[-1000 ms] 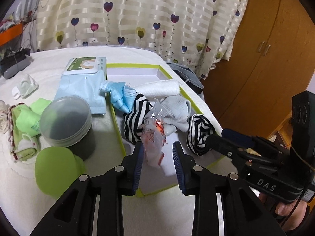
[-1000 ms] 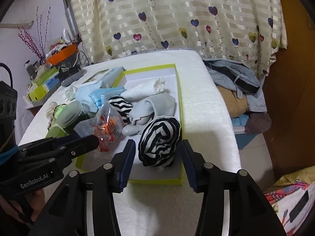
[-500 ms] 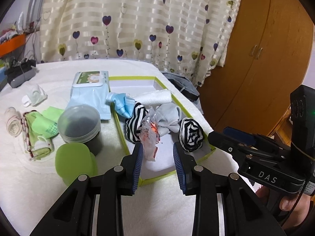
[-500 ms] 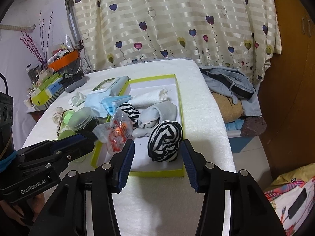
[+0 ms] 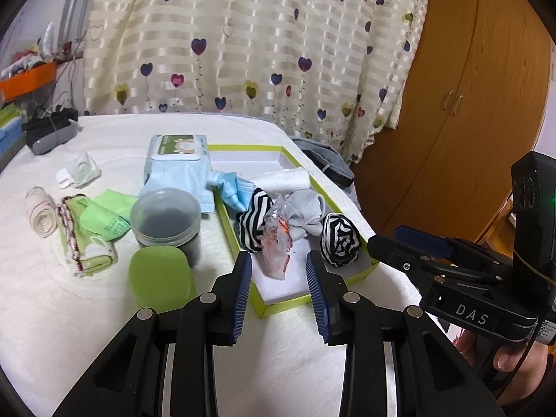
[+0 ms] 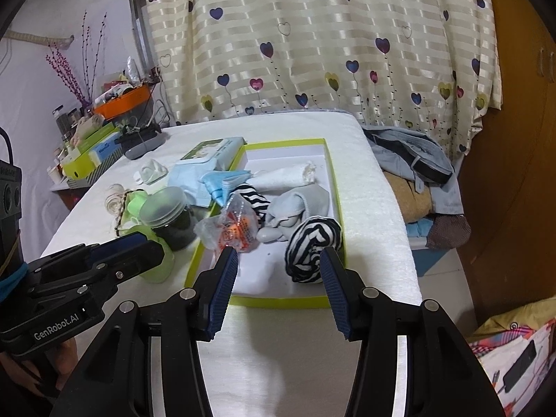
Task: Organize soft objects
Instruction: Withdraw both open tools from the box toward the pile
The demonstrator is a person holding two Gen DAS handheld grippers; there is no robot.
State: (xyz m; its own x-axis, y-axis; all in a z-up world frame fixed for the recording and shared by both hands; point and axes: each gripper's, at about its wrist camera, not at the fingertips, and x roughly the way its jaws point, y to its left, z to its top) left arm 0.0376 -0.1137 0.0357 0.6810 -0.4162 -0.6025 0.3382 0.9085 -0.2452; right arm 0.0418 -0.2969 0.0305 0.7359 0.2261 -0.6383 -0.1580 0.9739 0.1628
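Striped sock ball sits at the tray's near right corner, packet beside it. Both tools, left tool and right tool, stand apart, empty. Advise descending squarely over soft bulk, avoiding the rim.

The print on the crinkled clear plastic packet with orange markings is too blurred to read. Behind that packet, the black-and-white striped fabric roll is partly covered. Left of it, the grey round plastic jar hides part of the pale blue wipes pack, whose label is unreadable
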